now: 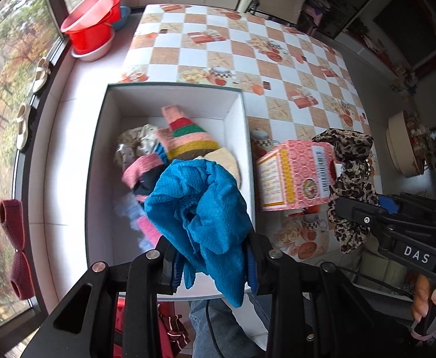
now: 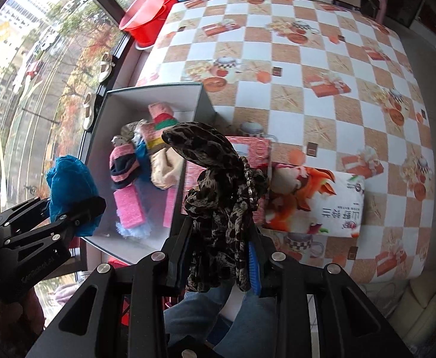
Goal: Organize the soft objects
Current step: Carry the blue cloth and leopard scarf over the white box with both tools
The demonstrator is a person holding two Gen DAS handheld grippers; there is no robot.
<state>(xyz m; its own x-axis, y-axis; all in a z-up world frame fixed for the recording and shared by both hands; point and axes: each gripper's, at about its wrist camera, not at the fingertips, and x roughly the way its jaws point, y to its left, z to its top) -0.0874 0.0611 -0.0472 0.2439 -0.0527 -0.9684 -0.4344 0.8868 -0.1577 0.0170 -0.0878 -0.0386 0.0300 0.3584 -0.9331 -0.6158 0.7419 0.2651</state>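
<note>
Left gripper: blue cloth hanging lengthwise.

I see a bright blue cloth with a waffle-like texture, and a scrunchie in brown-and-black leopard print. The box is white inside with a dark rim; in it lies a knitted piece striped pink, red, green and mustard, plus a pink sponge-like block — possibly foam, the view is soft there. The tablecloth is checked white and tan, printed with orange gifts. The basins are red.
</note>
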